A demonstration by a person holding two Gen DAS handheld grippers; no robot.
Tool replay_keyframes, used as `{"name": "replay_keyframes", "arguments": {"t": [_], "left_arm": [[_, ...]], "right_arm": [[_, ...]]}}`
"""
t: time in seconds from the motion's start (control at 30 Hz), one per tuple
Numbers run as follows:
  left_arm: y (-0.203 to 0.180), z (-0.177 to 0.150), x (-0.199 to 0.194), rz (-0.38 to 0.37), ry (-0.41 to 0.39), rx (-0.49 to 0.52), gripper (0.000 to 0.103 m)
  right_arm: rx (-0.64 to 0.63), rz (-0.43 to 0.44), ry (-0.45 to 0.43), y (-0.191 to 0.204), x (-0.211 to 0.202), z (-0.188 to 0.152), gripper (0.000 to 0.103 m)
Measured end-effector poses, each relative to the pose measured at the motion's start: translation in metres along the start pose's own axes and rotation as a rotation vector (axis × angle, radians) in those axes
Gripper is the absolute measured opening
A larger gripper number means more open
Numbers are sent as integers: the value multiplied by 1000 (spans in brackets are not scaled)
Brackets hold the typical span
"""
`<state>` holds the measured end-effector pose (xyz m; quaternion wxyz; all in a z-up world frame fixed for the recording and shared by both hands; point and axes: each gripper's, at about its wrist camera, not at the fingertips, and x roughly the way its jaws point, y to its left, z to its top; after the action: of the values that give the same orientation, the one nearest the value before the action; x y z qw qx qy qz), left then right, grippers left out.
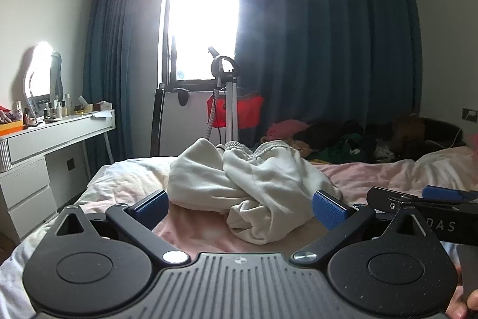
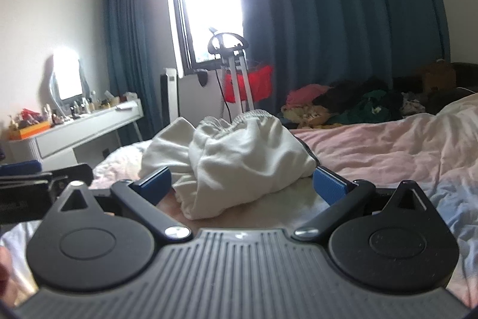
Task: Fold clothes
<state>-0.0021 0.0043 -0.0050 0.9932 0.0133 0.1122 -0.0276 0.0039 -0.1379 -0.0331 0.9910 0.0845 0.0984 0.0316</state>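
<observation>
A crumpled cream-white garment (image 1: 251,184) with an elastic waistband lies bunched on the pink bed cover (image 1: 388,175). My left gripper (image 1: 240,207) is open, its blue pads spread wide just in front of the heap, holding nothing. The right gripper's side shows at that view's right edge (image 1: 442,199). In the right wrist view the same garment (image 2: 239,157) sits close ahead, and my right gripper (image 2: 242,184) is open around its near edge without clamping it. The left gripper's body (image 2: 38,181) appears at the left edge.
A pile of mixed coloured clothes (image 1: 343,139) lies at the bed's far side by the blue curtains (image 1: 328,50). A white dressing table (image 1: 56,136) with bottles and a lit mirror stands left. A garment steamer stand (image 1: 227,97) with a red bag is under the window.
</observation>
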Motion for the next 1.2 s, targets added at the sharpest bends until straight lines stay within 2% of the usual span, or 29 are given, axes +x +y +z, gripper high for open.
{"name": "replay_keyframes", "arguments": {"t": [0.13,0.2,0.3,0.4,0.5,0.6,0.7,0.8,0.87,0.93,1.07,1.2], "left_arm": [[0,12,0,-16,-9,9,103],[0,26,0,-1,-27,31,103],[13,46,8,6,-25,1,103],[29,60,19,20,1,-34,103],[49,56,35,58,37,-88,103],[70,42,46,111,56,-162,103],[87,19,56,134,99,-296,103],[89,-4,73,173,98,-261,103],[90,-17,96,183,148,-240,103],[98,-29,119,176,175,-261,103],[103,-57,159,162,185,-264,103],[111,-67,198,146,213,-332,103]], "right_arm": [[-12,-27,-46,5,-9,3,103],[-3,-69,-52,7,-12,7,103],[22,-28,-55,5,-9,13,103],[37,-85,-46,5,7,22,103],[63,-47,0,0,40,34,102],[75,-64,55,0,99,50,102],[52,-99,83,-1,178,70,102],[39,-160,111,-4,271,90,102],[61,-200,133,-10,325,99,102],[69,-255,132,-18,379,105,102],[181,-256,220,-47,460,106,102],[278,-208,339,-67,497,101,102]]}}
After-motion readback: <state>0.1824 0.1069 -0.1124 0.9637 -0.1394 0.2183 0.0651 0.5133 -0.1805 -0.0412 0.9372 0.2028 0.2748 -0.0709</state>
